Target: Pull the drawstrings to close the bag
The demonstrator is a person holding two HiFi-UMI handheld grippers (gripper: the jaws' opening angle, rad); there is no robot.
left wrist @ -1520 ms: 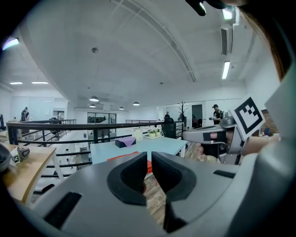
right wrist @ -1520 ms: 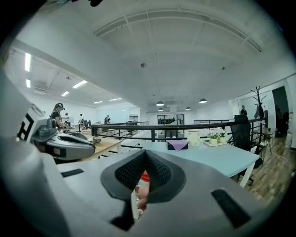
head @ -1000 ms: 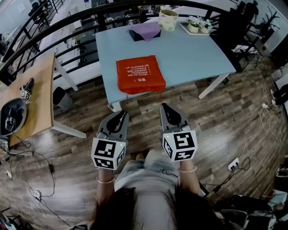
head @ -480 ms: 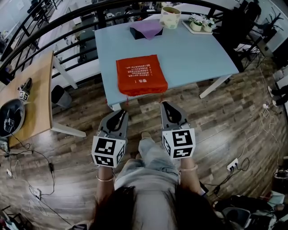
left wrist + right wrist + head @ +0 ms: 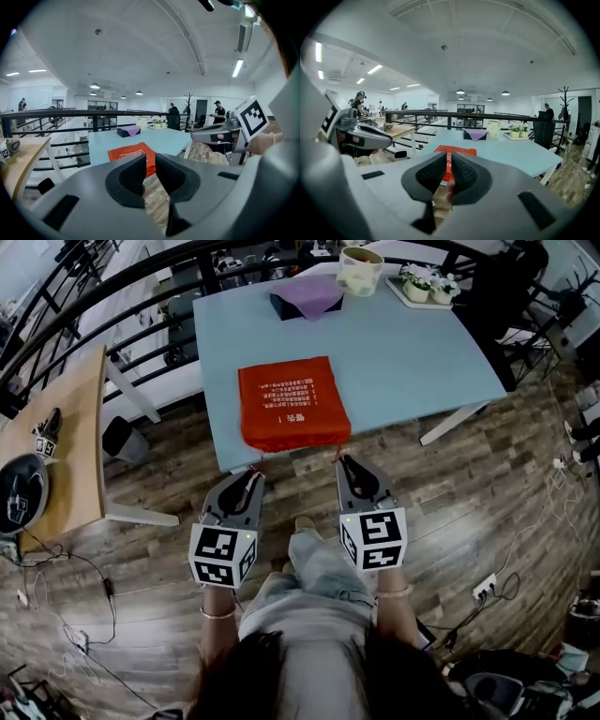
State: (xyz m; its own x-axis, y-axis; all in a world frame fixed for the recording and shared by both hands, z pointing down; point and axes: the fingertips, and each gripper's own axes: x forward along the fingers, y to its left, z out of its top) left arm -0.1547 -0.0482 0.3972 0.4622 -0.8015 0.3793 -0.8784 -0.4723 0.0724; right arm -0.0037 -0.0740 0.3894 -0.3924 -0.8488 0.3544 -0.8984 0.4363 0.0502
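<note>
A flat red drawstring bag [image 5: 292, 404] lies on the light blue table [image 5: 412, 352], close to its near edge. Thin red cord ends [image 5: 335, 456] hang over that edge. My left gripper [image 5: 251, 474] hovers just short of the edge, below the bag's left corner. Its jaws are opening, with a small gap and nothing between them. My right gripper [image 5: 344, 461] is level with it below the right corner, its jaws together and empty. In the left gripper view the bag [image 5: 126, 152] shows above the left gripper [image 5: 151, 161]. In the right gripper view the bag [image 5: 457, 150] lies straight ahead of the right gripper [image 5: 449, 168].
At the table's far end stand a purple cloth on a dark box [image 5: 309, 298], a mug [image 5: 361, 270] and a tray of small plants [image 5: 427, 285]. A wooden table [image 5: 66, 437] stands to the left, and a black railing [image 5: 112, 306] runs behind. Cables lie on the wooden floor [image 5: 487, 484].
Both grippers have come forward from over the floor to the table's near edge, just below the bag's corners.
</note>
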